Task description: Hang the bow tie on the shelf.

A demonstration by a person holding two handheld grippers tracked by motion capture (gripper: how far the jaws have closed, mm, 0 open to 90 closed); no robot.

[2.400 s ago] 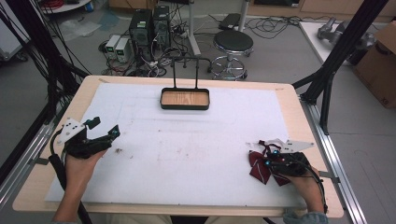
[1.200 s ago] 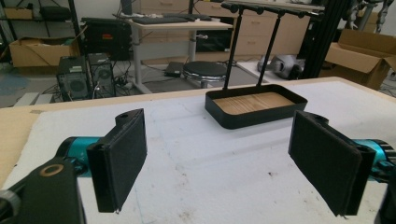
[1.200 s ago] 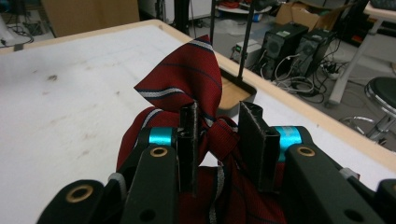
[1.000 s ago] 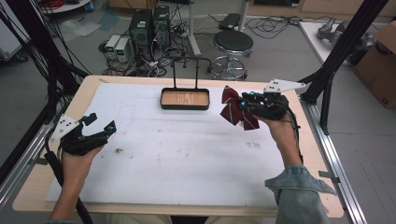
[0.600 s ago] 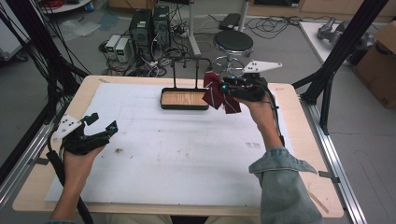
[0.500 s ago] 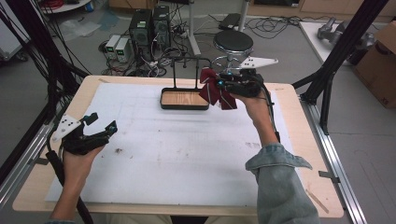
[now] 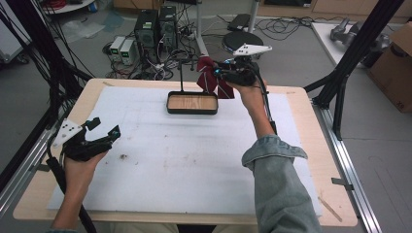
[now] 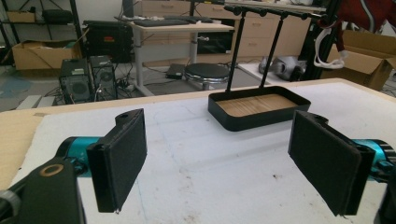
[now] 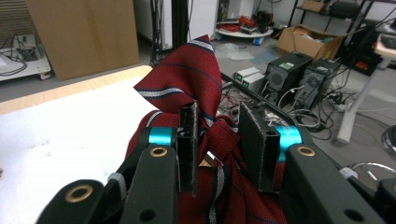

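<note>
Two hand-held grippers are at work over a pale wooden table [image 7: 311,145] covered by a white foam mat [image 7: 194,160]. At about one o'clock on the table, the right gripper [image 7: 219,76] is raised in the air, its fingers [image 9: 189,144] clamped on a bunched dark red necktie with thin white and blue stripes [image 7: 208,77]. The tie hangs just beside the thin black metal hanging rack [image 7: 180,73] that rises from the back of a shallow black tray with a wooden floor [image 7: 192,103] at twelve o'clock.

My reading is that the carrying step is nearly over and the hanging step is at hand. The next move seems to call for lifting the tie's loop over the rack's top bar [image 8: 275,11], then easing the fingers apart so that it drapes there.

At eight o'clock the left gripper [image 7: 104,131] rests low over the mat, its fingers [image 8: 119,158] wide apart and holding nothing, well away from the tray.

Nothing lies between the tie and the rack. The rack's upright posts are slim and close together, so the bunched cloth could snag on them. Beyond the table stand computer towers [image 7: 155,26], tangled cables and a round black stool [image 7: 242,40].
</note>
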